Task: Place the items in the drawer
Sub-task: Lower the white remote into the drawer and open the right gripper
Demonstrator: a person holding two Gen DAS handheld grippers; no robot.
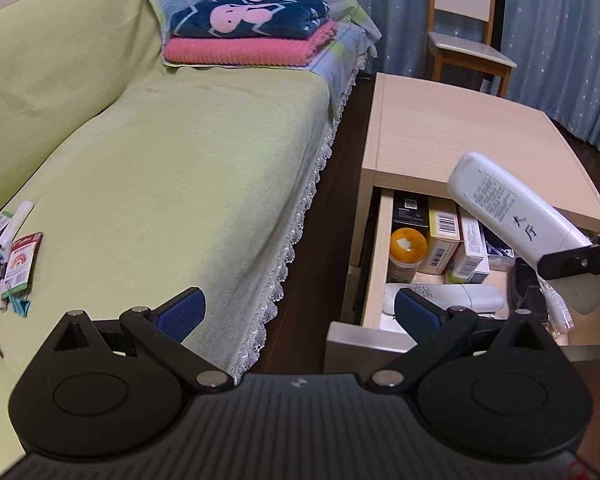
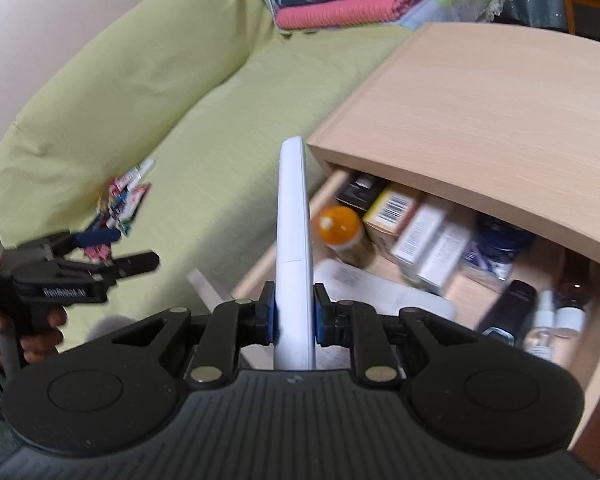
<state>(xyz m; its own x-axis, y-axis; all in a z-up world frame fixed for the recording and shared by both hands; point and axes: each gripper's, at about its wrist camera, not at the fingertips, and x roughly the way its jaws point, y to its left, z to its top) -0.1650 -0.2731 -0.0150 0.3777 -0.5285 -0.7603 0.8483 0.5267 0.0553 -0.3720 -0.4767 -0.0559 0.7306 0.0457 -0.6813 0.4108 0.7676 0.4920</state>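
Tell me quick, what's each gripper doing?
Left gripper: open, holding nothing.
Right gripper: shut on the white remote, over the open drawer.

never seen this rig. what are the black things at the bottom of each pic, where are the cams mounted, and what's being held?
No robot arm here: a person carries a handheld two-finger gripper in each hand, and each gripper has a fisheye camera looking forward along its fingers. The black shapes at the bottom are the gripper's own body.

The left wrist view shows the left gripper open and holding nothing, over the edge of a green-covered sofa. The right wrist view shows the right gripper shut on a white remote, held above the open drawer of a light wood cabinet. The same remote appears at the right of the left view.

The drawer already holds boxes, an orange-capped jar, another white remote and small bottles. A pile of small colourful items lies on the sofa, and folded blankets lie at its far end.
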